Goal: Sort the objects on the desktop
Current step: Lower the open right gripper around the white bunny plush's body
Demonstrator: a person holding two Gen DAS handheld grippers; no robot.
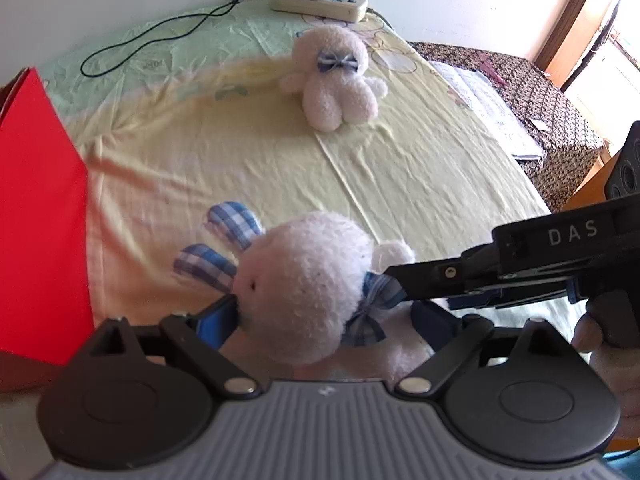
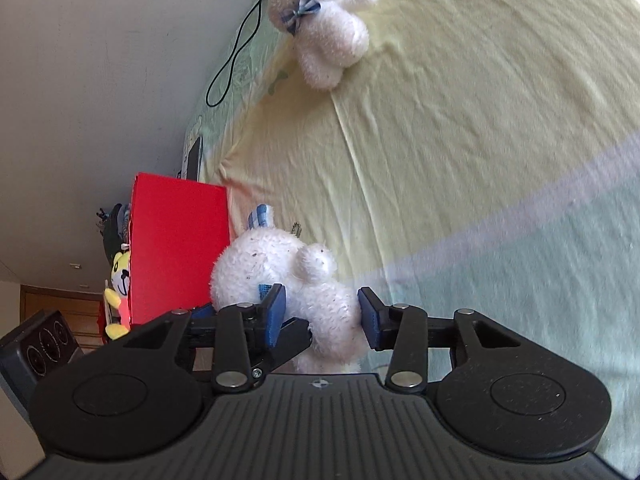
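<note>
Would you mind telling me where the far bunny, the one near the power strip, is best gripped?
Grip the far bunny across its body, just below the bow. It lies with legs toward the grippers and arms out sideways, so come from above, one finger on each flank. That waist looks narrower and firmer than the round head.

The near plush rabbit point(image 1: 298, 280) was fluffy white pile with checked woven cloth ears point(image 1: 232, 222). The bed sheet point(image 1: 400, 176) was thin, creased, matt cloth. The red box point(image 1: 36, 208) looked smooth. The left tongs point(image 1: 324, 320) were matt black plastic with shiny metal rivets.
</note>
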